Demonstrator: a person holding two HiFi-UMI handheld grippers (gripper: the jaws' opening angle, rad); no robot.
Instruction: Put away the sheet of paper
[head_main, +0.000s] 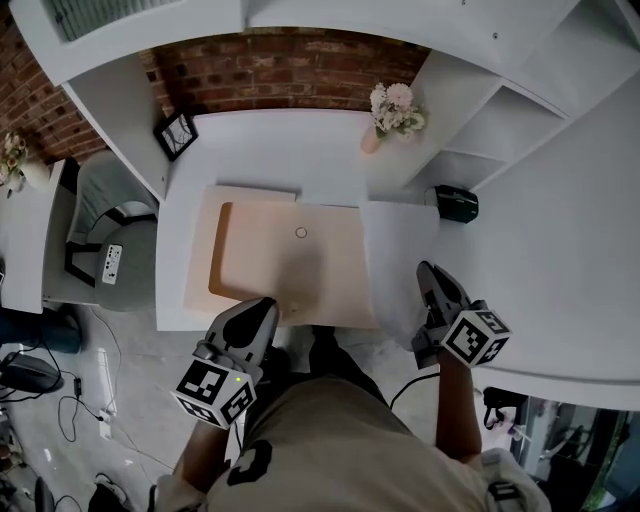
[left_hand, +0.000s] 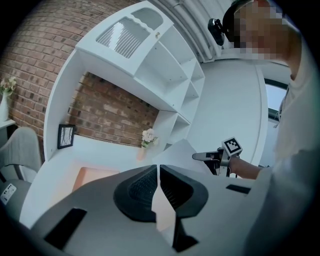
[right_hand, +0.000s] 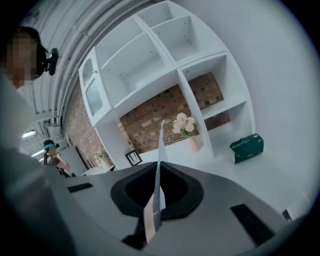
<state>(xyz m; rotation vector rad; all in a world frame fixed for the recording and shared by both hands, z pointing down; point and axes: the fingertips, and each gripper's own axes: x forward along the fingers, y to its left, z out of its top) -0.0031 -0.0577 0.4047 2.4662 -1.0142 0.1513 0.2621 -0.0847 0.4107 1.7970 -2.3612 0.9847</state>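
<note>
- Head view: the sheet of paper (head_main: 400, 250) is showing on the right of the desk (head_main: 280, 150), beside the peach mat (head_main: 290, 270), with its long axis running away from the person. The right gripper (head_main: 432, 275) is sitting at its near edge. The left gripper (head_main: 262, 308) is over the mat's near edge.
- Left gripper view: the left gripper (left_hand: 158, 172) is nipping a thin pale strip, probably the same sheet (left_hand: 182, 152), which is sloping toward the right gripper (left_hand: 200, 156).
- Right gripper view: the right gripper (right_hand: 160, 172) is clamping the sheet (right_hand: 161, 145) edge-on, and the sheet is standing straight ahead.
</note>
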